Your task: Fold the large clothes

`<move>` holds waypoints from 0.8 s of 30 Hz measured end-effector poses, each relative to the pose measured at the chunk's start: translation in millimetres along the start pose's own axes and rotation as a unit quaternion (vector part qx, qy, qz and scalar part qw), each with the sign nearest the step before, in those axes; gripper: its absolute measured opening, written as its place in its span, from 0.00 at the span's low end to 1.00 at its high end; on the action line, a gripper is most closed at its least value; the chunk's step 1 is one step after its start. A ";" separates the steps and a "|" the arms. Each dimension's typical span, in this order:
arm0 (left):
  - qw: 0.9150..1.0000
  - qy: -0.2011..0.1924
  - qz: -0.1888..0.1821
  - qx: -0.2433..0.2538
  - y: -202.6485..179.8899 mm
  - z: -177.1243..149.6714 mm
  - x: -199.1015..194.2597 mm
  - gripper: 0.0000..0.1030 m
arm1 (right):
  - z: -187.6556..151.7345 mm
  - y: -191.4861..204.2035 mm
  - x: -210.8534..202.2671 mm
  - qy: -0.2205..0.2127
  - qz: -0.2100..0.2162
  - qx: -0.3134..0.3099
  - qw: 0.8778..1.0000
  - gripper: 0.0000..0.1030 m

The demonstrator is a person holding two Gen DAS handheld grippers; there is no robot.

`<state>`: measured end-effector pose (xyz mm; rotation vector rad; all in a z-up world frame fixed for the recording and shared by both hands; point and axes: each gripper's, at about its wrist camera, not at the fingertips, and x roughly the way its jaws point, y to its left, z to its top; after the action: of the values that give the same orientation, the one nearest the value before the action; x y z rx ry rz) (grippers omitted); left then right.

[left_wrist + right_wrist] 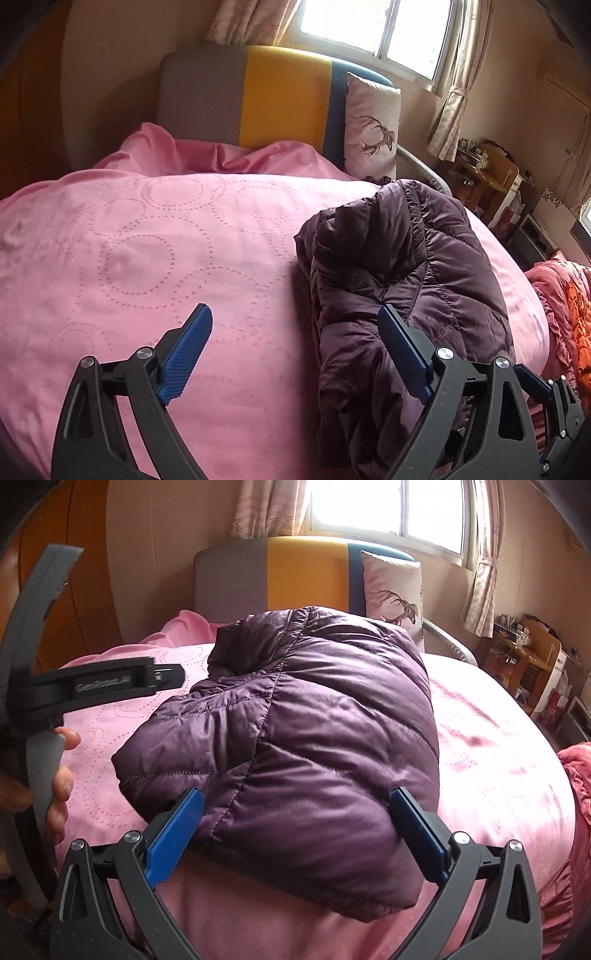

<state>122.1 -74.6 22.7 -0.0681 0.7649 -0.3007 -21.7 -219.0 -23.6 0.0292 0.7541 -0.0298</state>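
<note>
Though its sleeves and collar are tucked out of sight, a purple quilted jacket (pixel 295 716) lies bundled on the pink bed cover (pixel 129 258), its long axis running from the near edge toward the striped headboard (pixel 258 99). Right gripper (pixel 295 805) fingers stand spread, released, either side of the bundle's near end. Left gripper (pixel 295 325) fingers are likewise apart, grasping nothing, with the jacket's left edge between them. A hand (pixel 61 775) holds the left tool's handle, partly cut off at frame edge.
</note>
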 end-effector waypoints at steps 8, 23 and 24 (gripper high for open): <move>1.000 -0.025 0.015 0.002 2.3 -16.8 -29.7 0.89 | 0.9 -11.5 -23.3 -0.001 0.001 0.069 0.998 0.98; 0.998 -0.043 0.036 -0.024 17.5 -50.9 -59.5 0.96 | -4.9 -19.3 -67.2 -0.021 -0.127 0.146 0.981 0.98; 0.998 -0.045 0.037 -0.026 18.2 -52.5 -62.0 0.96 | -5.8 -16.7 -69.5 -0.024 -0.130 0.144 0.981 0.98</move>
<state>48.0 -36.5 23.3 -0.1011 0.6848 -0.2058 -77.0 -234.3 19.5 0.2053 0.6964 -0.3889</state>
